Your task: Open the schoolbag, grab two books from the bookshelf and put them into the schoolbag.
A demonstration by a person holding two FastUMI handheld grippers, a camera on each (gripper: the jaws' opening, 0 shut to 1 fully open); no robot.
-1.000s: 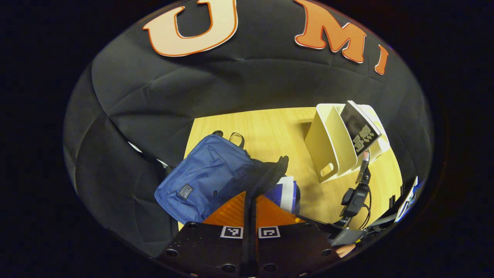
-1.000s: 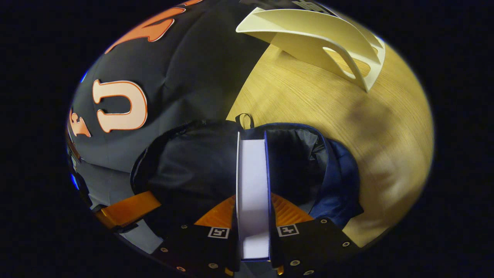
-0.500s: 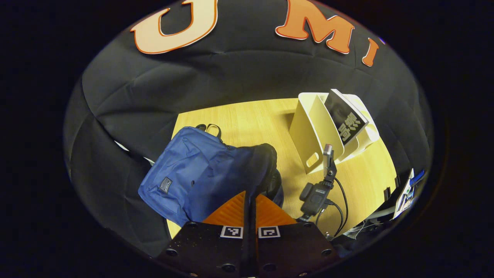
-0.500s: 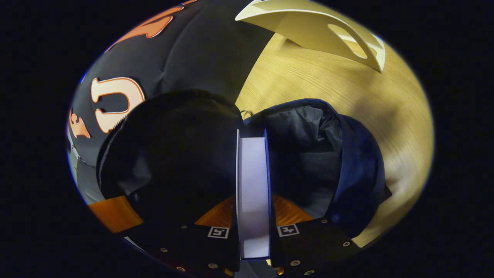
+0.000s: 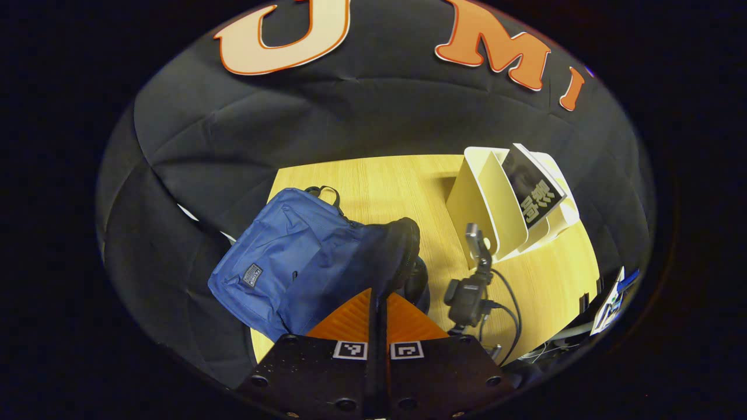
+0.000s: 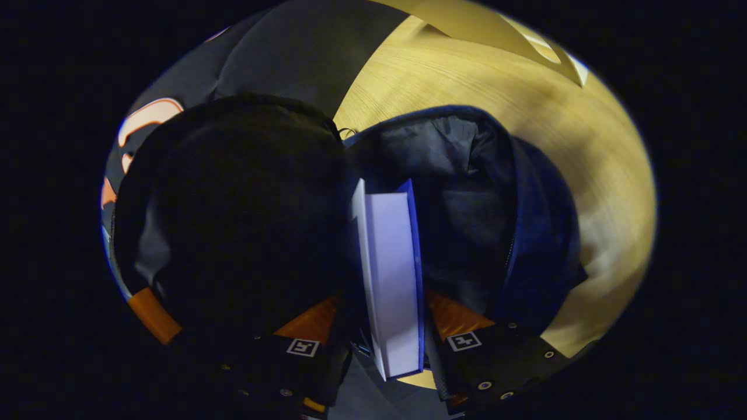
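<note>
Left gripper [image 5: 378, 303] fingers pinch the schoolbag [image 5: 292, 262] flap; right gripper [image 6: 385, 326] fingers look spread, book [image 6: 392, 274] loose between them.

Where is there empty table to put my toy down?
Bare table lies between the bag and the shelf, back to the wall. Another bare patch sits in front of the shelf. Near the right tongs and their cables it is crowded.
</note>
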